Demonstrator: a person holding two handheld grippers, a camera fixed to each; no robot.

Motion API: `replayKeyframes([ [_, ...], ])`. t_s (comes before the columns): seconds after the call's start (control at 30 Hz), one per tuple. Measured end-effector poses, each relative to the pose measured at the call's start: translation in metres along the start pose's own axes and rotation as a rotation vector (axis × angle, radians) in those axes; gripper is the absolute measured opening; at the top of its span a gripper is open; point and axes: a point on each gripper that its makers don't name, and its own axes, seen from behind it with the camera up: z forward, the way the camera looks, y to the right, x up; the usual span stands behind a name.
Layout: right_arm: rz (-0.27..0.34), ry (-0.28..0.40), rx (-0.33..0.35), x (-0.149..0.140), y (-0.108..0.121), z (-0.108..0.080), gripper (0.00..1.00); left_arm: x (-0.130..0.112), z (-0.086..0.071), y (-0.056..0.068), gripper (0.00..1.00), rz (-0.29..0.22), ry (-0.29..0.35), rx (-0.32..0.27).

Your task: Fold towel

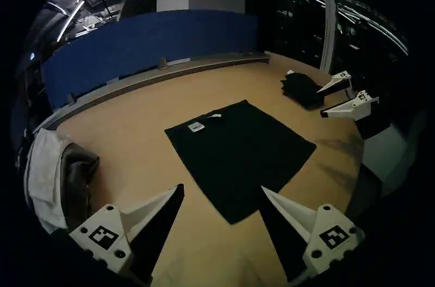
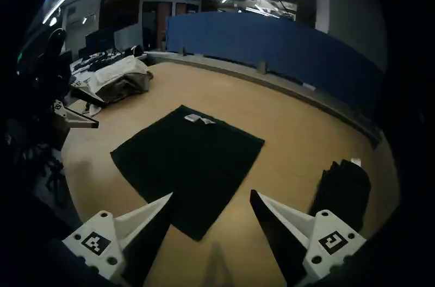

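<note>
Dark towel [image 1: 239, 156] lies flat, centre frame, ready for folding. Left tool [image 1: 222, 187] and right tool [image 2: 212, 193] hover spread, empty, facing its edges.

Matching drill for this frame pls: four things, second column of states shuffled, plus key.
1. black cloth towel with white label
2. dark cloth bundle
3. white and grey fabric
4. long blue partition panel

A. standing upright
B. folded, neatly stacked
C. crumpled heap
D. spread flat

Pairs: 1-D, 2-B, 3-C, 4-A.
</note>
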Motion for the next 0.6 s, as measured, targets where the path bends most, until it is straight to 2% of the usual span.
replayKeyframes([
  [0.3, 0.009, -0.038, 0.025, -0.028, -0.013, 0.014, 1.00, -0.021, 0.011, 0.005, 0.94, -0.004, -0.025, -0.003],
  [0.6, 0.008, -0.063, 0.027, -0.043, -0.018, 0.024, 1.00, -0.034, 0.015, 0.008, 0.94, -0.006, -0.041, -0.001],
])
